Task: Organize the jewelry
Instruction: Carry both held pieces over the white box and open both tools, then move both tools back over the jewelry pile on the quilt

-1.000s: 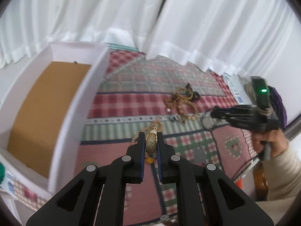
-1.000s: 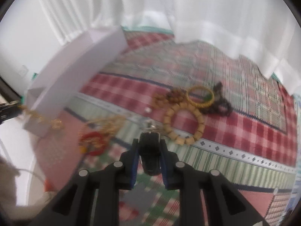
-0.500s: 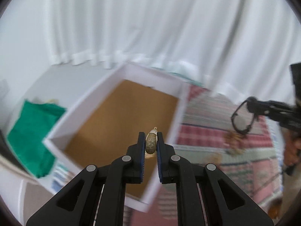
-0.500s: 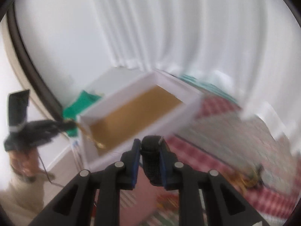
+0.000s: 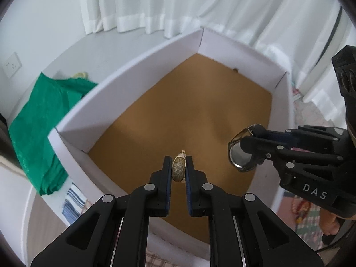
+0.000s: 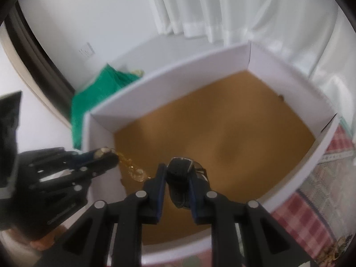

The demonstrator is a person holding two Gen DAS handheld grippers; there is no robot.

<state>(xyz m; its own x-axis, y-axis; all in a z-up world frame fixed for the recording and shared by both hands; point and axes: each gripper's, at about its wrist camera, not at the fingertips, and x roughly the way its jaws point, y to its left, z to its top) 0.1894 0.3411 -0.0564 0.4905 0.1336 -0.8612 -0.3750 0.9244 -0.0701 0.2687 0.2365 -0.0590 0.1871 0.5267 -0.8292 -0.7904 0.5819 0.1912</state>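
Jewelry is in both tools, over the white box. Left hand-held gripper is clenched on a gold mesh pendant, pinched edge-on between the blue pads; in the right wrist view a gold chain hangs from it down into the box, near the box's left wall. Right hand-held gripper is clenched on a black-strap watch, strap upright between the fingers, buckle end on top. In the left wrist view the watch's round glass face hangs off that gripper's tip, over the right side of the box interior.

Both tools sit above the brown cardboard floor of the box, tips near each other but apart. Cannot tell whether chain or watch touches the floor. A small dark speck lies at the far wall.

Outside: green cloth just beside the box's left wall, striped fabric below it, wall socket further left, white curtains behind. Plaid cloth lies right of the box, with blurred gold and red pieces on it.
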